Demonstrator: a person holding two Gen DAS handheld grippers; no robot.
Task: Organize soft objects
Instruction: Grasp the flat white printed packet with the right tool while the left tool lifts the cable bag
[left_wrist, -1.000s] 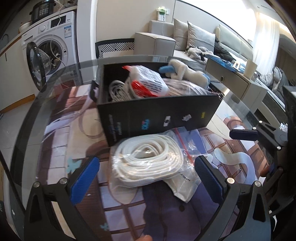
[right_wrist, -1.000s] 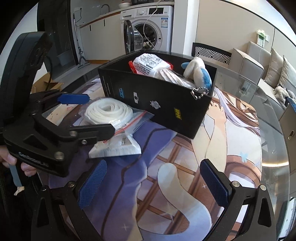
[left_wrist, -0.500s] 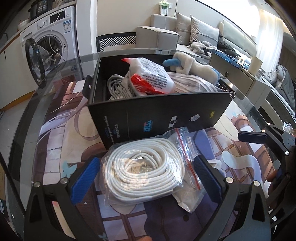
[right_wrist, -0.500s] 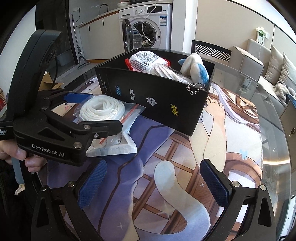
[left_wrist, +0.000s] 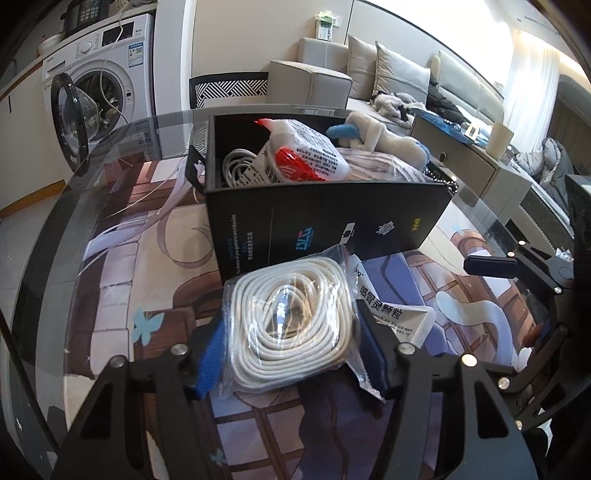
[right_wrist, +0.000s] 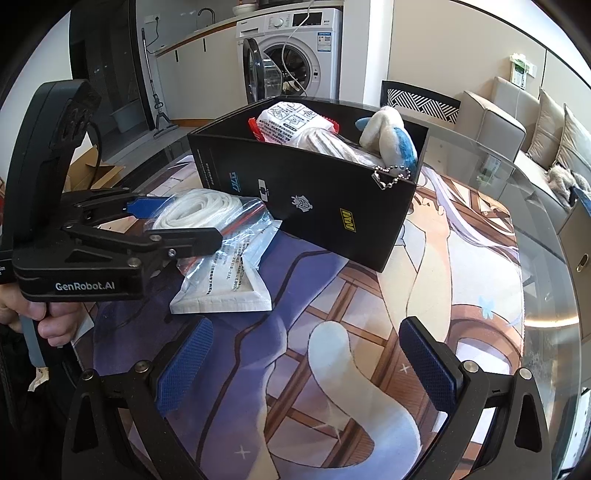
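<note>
Bagged white rope coil (left_wrist: 291, 317) atop flat white packet (right_wrist: 225, 288), beside filled black box (left_wrist: 325, 225)

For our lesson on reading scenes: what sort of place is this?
Most likely a home, an open living area with a laundry corner: a washing machine, a sofa with cushions, and a glass table.

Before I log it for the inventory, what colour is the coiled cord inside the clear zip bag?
White; the coiled cord shows best in the left wrist view.

Each hand-held gripper (right_wrist: 306, 363) is matte black with silver screws and blue textured pads (right_wrist: 184, 360); one (left_wrist: 291, 354) bears white "GenRobot.AI" lettering.
</note>
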